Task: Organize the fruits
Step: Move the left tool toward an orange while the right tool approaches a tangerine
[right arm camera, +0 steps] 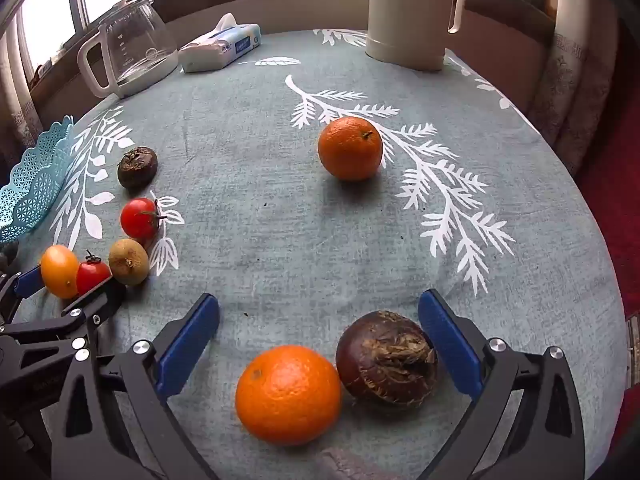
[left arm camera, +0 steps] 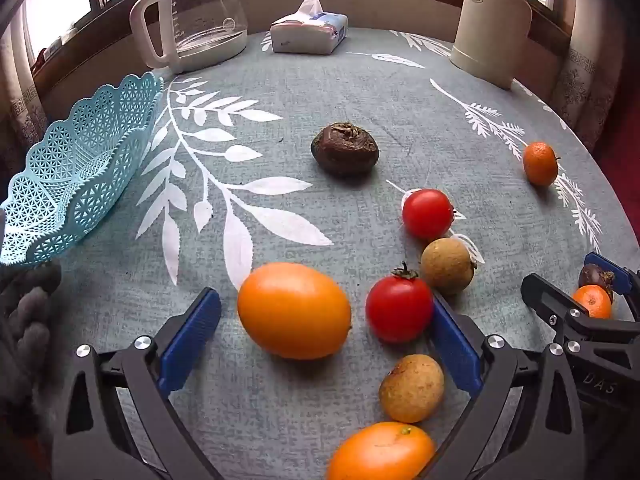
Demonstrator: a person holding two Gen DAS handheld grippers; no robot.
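My left gripper (left arm camera: 324, 297) is open low over the tablecloth, its fingers straddling an oval orange-yellow fruit (left arm camera: 294, 310) and a red cherry tomato (left arm camera: 399, 308). A brown longan (left arm camera: 412, 388) and a second orange-yellow fruit (left arm camera: 382, 452) lie closer to the camera. Beyond are another tomato (left arm camera: 427, 213), a longan (left arm camera: 448, 266), a dark water chestnut (left arm camera: 345, 149) and a small mandarin (left arm camera: 540, 163). My right gripper (right arm camera: 319, 300) is open too, with a mandarin (right arm camera: 288, 394) and a water chestnut (right arm camera: 386, 358) between its fingers. The light blue lattice basket (left arm camera: 80, 160) stands at the left.
A glass carafe (left arm camera: 192, 16), a tissue pack (left arm camera: 308, 32) and a cream jug (left arm camera: 490, 20) stand along the far edge. Another mandarin (right arm camera: 351, 148) lies mid-table. The round table's edge (right arm camera: 600, 240) curves close on the right. Grey knitted fabric (left arm camera: 24, 320) shows at the left.
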